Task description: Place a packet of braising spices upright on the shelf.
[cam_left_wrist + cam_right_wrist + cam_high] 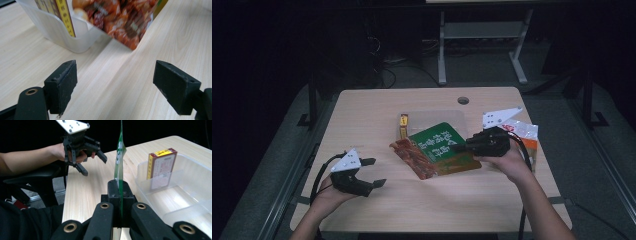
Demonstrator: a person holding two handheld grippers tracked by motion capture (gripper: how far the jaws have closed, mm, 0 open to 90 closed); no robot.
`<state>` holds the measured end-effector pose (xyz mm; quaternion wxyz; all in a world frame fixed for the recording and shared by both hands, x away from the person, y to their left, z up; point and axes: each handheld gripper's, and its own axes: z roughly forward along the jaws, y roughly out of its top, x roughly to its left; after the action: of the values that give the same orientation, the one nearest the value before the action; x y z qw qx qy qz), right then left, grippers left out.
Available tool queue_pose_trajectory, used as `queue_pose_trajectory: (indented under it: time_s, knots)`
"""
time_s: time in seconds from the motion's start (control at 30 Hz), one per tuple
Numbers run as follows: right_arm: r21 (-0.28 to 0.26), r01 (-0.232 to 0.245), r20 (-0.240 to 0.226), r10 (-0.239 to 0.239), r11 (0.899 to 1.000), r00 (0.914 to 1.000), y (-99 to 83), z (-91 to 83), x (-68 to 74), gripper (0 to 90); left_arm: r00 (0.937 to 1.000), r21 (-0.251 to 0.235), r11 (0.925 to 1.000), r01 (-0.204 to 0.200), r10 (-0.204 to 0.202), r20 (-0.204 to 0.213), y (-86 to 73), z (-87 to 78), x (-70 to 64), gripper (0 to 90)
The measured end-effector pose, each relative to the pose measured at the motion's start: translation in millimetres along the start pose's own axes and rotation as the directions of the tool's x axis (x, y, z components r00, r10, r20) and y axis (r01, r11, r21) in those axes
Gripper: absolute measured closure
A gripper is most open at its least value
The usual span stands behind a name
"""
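A green and red snack pouch (pixel 438 150) hangs over the table's middle, its far end resting on the rim of a clear plastic bin (pixel 457 118). My right gripper (pixel 460 146) is shut on the pouch's right edge; in the right gripper view the green pouch (pixel 120 152) stands edge-on between the closed jaws. A red and yellow box (pixel 403 126) stands upright in the bin's left end, also visible as the box (pixel 161 167). My left gripper (pixel 374 172) is open at the front left, empty; ahead of it lie the pouch's red end (pixel 120 20) and the bin (pixel 72 37).
An orange and white packet (pixel 526 137) lies at the right edge of the wooden table (pixel 422 200), behind my right hand. A cable hole (pixel 463 100) sits near the far edge. Table legs and cables stand on the dark floor beyond.
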<state>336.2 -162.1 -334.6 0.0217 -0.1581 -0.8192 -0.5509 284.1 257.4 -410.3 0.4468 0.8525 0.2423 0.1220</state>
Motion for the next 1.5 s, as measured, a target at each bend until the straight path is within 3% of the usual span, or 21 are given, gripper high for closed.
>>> queue_pose_trajectory:
  time_s: [0.33,0.57,0.87,1.5]
  knots:
    - [-0.004,-0.030,0.103,0.031,1.000,0.9942,8.9,-19.4,4.0,90.0,0.9998,0.025,0.9997,-0.003,0.003,0.017,-5.0,6.0,2.1,18.7]
    - [-0.020,-0.028,0.135,0.031,0.999,0.9904,22.1,-32.4,3.1,90.0,0.9996,0.026,0.9995,-0.018,0.018,0.023,-5.2,6.8,1.8,18.5]
    - [-0.028,-0.047,0.198,0.051,0.999,0.9789,41.0,-40.3,-2.8,90.0,0.9989,0.037,0.9986,-0.039,0.038,0.029,-5.2,8.8,1.7,17.6]
    - [-0.005,-0.064,0.314,0.062,0.998,0.9476,82.7,-24.2,-23.7,90.0,0.9983,0.036,0.9981,-0.050,0.049,0.031,-6.7,11.8,2.1,14.2]
